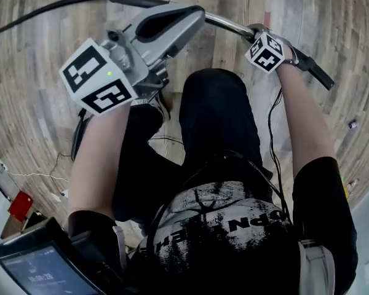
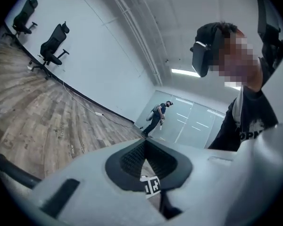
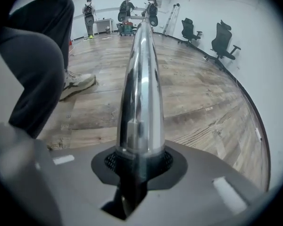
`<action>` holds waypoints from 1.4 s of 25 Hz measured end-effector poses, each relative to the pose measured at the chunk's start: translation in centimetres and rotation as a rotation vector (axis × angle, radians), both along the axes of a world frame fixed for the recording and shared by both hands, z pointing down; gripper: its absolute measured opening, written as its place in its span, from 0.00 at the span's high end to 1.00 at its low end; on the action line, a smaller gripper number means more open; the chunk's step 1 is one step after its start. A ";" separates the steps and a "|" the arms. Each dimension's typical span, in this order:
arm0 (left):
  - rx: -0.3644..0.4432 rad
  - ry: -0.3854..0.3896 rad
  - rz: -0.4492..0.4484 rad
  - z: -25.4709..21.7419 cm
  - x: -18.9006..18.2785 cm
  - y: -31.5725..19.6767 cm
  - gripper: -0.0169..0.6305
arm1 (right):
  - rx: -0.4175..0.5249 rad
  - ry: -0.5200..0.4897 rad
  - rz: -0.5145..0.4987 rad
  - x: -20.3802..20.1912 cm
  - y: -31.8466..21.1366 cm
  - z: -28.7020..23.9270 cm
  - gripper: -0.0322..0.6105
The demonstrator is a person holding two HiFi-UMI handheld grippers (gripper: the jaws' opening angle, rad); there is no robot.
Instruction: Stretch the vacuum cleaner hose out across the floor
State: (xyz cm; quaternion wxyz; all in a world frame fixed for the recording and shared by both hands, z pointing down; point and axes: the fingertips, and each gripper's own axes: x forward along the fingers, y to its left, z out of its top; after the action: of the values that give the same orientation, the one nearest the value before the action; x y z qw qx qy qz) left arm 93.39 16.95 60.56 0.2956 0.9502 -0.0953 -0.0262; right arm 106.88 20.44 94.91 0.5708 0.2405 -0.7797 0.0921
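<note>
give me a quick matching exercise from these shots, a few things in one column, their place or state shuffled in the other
1 left claw
2 right claw
3 office chairs
4 white shoe

a at the foot of a dark trouser leg
b shut, empty
c by the wall
d shut on the chrome tube

Pairs: 1-b, 2-d, 3-c, 4-a
</note>
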 end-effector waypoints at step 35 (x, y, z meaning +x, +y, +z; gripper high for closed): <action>-0.045 -0.236 -0.156 4.5 -0.4 5.0 0.97 | -0.322 0.169 0.027 4.2 6.4 13.7 0.71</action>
State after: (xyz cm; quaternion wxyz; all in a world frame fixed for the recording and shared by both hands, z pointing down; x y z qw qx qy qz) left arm 93.01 21.97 65.11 0.3005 0.9296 -0.2036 0.0647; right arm 111.11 26.81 108.58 0.6641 0.1636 -0.7008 0.2029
